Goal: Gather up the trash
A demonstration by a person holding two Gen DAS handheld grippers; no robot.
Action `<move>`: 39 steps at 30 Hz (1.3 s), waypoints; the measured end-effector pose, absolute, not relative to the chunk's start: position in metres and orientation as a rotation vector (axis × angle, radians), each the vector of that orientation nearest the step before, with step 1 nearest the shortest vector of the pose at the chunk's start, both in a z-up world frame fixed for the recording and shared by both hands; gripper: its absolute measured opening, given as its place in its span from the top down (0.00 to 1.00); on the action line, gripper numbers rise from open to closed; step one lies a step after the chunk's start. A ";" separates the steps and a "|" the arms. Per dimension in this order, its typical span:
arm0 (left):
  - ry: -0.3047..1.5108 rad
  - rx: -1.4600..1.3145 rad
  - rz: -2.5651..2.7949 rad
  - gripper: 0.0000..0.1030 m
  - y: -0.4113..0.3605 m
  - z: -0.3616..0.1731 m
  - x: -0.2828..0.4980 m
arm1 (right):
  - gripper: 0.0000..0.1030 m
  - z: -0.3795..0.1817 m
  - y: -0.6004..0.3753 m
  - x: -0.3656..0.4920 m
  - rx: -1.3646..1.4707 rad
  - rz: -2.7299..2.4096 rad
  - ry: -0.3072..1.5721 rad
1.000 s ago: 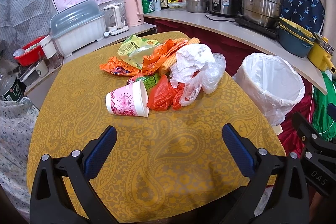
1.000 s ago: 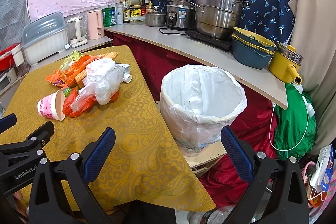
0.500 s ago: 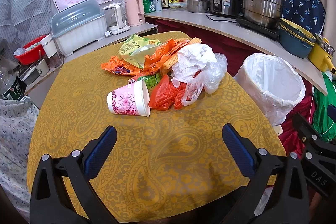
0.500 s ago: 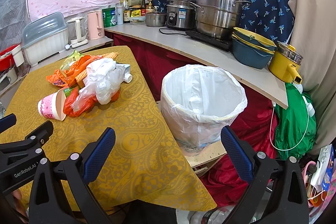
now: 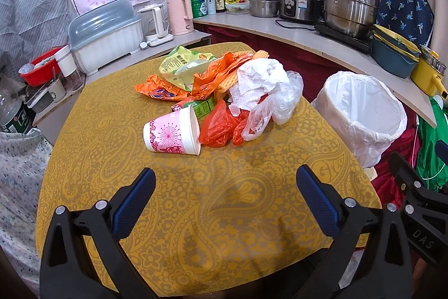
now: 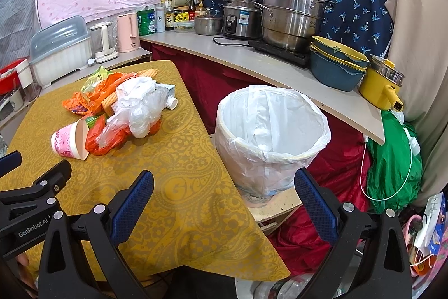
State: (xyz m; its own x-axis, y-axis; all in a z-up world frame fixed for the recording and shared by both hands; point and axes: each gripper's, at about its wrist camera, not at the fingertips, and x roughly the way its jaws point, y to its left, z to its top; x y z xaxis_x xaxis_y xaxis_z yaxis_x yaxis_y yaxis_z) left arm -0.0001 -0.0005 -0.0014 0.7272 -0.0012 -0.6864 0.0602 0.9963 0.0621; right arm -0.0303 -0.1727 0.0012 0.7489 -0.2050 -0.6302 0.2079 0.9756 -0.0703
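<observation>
Tipped pink cup (image 5: pixel 170 134) beside crumpled wrappers (image 5: pixel 224 80), lined bin (image 5: pixel 361 114) nearby

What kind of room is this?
Most likely a small home kitchen: steel pots and a rice cooker stand on the counter, with sauce bottles and kettles beside them.

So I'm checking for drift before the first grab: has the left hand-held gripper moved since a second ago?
Yes, slightly. In the left wrist view the pink cup and trash bin sit a touch right of before, so the left hand-held gripper shifted or turned slightly left.
</observation>
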 end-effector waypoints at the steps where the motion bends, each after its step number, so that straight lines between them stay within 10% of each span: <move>1: 0.756 0.082 -0.034 0.07 -0.001 -0.001 0.000 | 0.07 0.001 -0.173 -0.030 0.005 -0.226 0.689; 39: 0.834 -0.054 0.109 0.07 0.093 -0.038 0.101 | 0.07 -0.026 -0.141 0.078 0.115 -0.142 0.698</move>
State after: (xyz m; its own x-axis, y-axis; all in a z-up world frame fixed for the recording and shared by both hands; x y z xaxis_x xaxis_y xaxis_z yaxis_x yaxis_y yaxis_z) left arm 0.1010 0.0927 -0.0384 0.6665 0.0753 -0.7417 -0.1176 0.9931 -0.0048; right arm 0.0775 -0.1415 -0.0258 0.7570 -0.0919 -0.6469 0.1686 0.9840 0.0575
